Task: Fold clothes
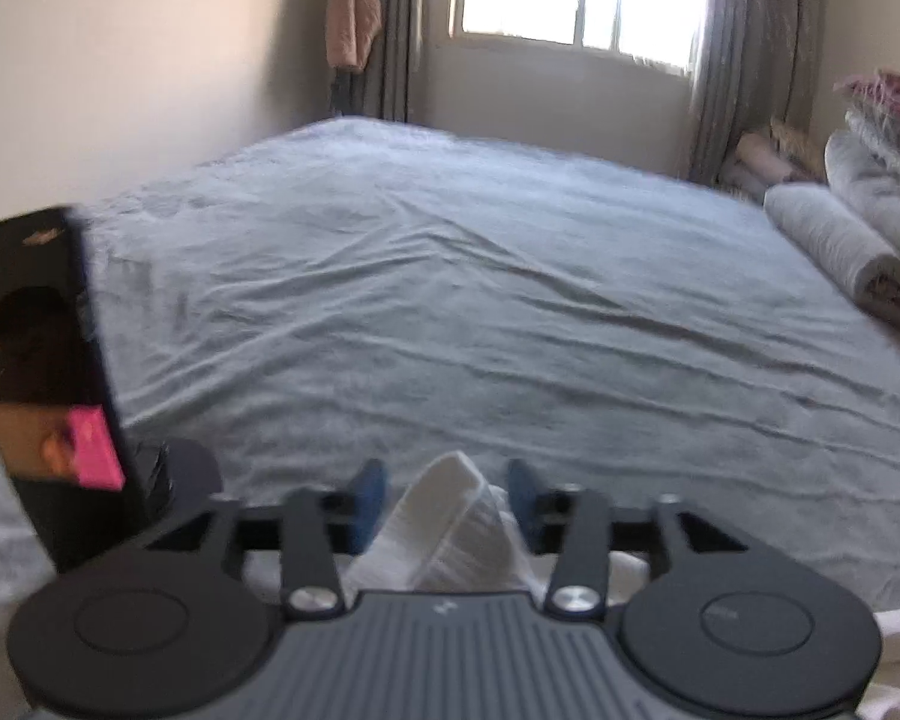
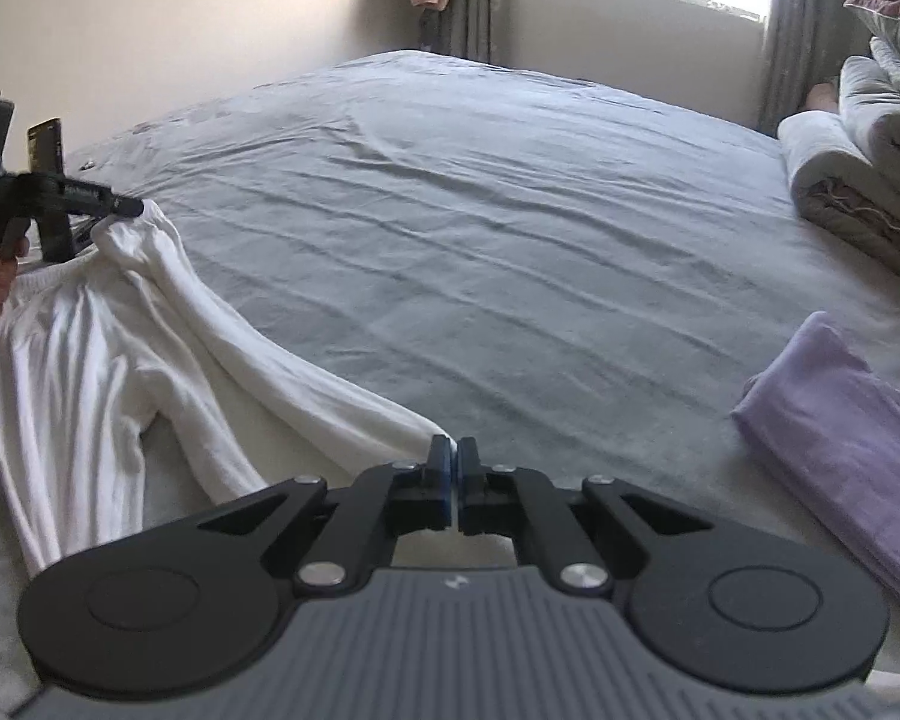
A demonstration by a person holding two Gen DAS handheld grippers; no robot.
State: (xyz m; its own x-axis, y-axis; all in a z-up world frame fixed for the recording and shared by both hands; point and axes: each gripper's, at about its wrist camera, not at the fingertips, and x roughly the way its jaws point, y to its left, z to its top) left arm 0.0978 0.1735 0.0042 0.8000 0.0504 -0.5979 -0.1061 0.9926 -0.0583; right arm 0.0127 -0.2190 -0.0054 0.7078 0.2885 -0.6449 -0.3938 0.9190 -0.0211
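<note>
Trousers (image 2: 120, 360): white, spread on the bed (image 2: 480, 210) between both claws
Left claw (image 1: 447, 501): jaws apart, waistband fold between them, unpinched
Right claw (image 2: 451, 462): closed, pinching a leg cuff
Purple cloth (image 2: 840, 444): right of that claw

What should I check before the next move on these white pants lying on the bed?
1. Right tool shut on a leg hem of the white pants: ok.
2. Left tool gripping the waistband: not ok, jaws apart, fabric loose between them.
3. Bed bare beyond the pants: ok.
4. Purple cloth apart from the pants: ok.
5. Other leg's hem lying flat: cannot tell, hidden behind the right tool.
</note>
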